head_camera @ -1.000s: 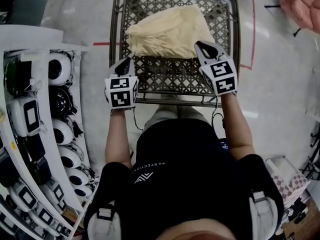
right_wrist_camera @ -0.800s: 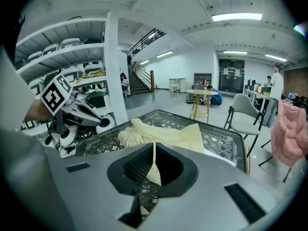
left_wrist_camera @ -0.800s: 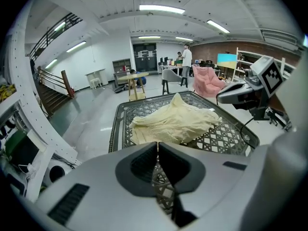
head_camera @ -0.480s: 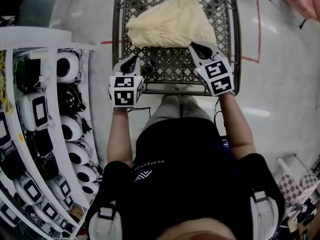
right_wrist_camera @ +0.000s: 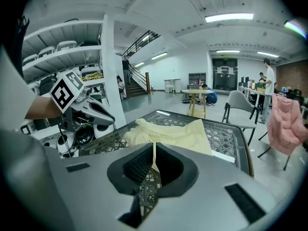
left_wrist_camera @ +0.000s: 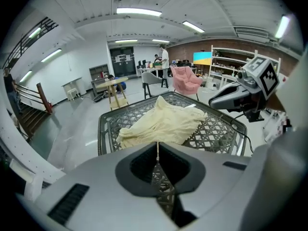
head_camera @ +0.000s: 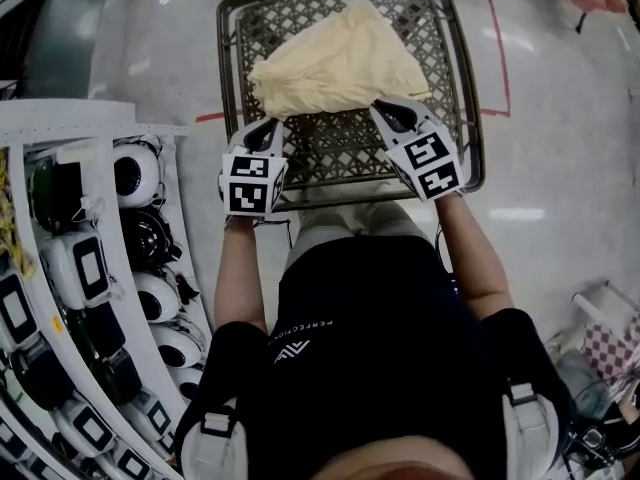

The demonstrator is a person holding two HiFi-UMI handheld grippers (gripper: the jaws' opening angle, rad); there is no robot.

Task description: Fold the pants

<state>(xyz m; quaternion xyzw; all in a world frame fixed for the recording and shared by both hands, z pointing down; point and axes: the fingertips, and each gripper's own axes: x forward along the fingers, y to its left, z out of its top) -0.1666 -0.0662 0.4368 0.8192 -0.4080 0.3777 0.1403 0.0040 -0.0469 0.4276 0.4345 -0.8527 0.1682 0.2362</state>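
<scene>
Item: pants (head_camera: pixel 335 68), pale yellow soft cloth, creased and bunched, not yet folded flat; outline roughly triangular in the head view, with a peak at upper centre and a broad near edge below it. Position: on the far half of the worktop (head_camera: pixel 345 158), upper centre of the frame. Long axis, as judged from the broad edge: left to right across the frame, crosswise to both grippers. Worktop: dark metal open lattice in a diamond pattern, with a rounded tubular rim; grey glossy floor (head_camera: pixel 560 118) showed through and around it. Left gripper (head_camera: pixel 268 125): at the lower left corner of the cloth, pointing up the frame; jaws together, nothing between them. Right gripper (head_camera: pixel 383 110): at the lower right corner of the cloth, angled up and left; jaws likewise together and empty. Relation for the coming move: the pants lay ahead of both jaws, one corner of the near edge before each. The right jaws appeared slightly nearer the hem, though contact could not be told. Judgement: the cloth is limp and would sag if lifted by one corner only, and its weave could snag on the lattice. Surround: rack (head_camera: pixel 100 228) of rounded white and black devices, left of the frame.
</scene>
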